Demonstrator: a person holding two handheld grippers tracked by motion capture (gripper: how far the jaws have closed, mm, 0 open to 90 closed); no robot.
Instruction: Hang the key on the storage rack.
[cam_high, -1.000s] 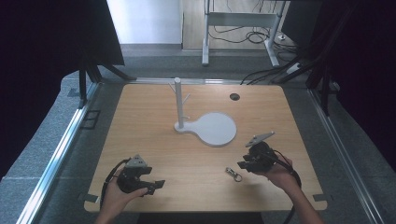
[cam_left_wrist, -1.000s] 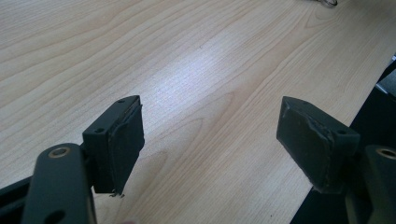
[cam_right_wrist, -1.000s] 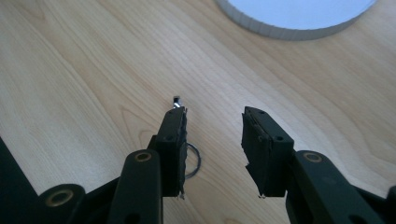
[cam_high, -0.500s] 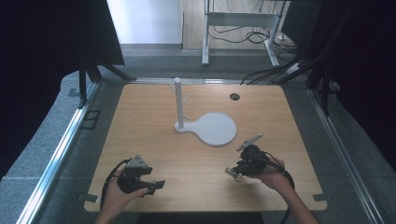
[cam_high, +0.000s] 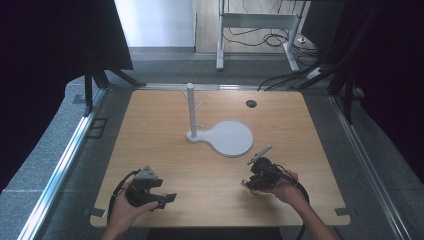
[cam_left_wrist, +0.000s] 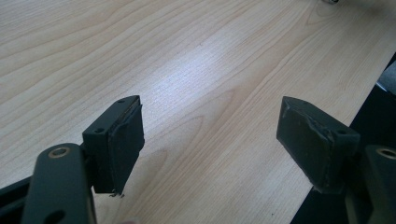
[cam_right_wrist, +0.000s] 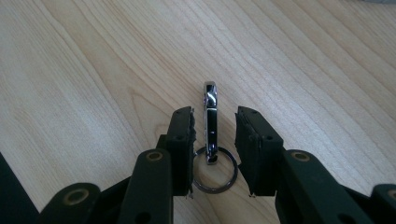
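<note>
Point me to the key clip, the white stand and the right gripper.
key clip (cam_right_wrist: 210, 116), right gripper view, on its shiny body.
white stand (cam_high: 190, 107), high view, on its upright post.
right gripper (cam_right_wrist: 214, 135), right gripper view, midway between fingertips.

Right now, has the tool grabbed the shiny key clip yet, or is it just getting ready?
Just getting ready. The right tool has its jaws down on either side of the key clip, with small gaps showing, so it is not pinched yet. The clip lies flat on the table. The left tool waits open. Squeezing and lifting are left, maybe toward the white stand.
</note>
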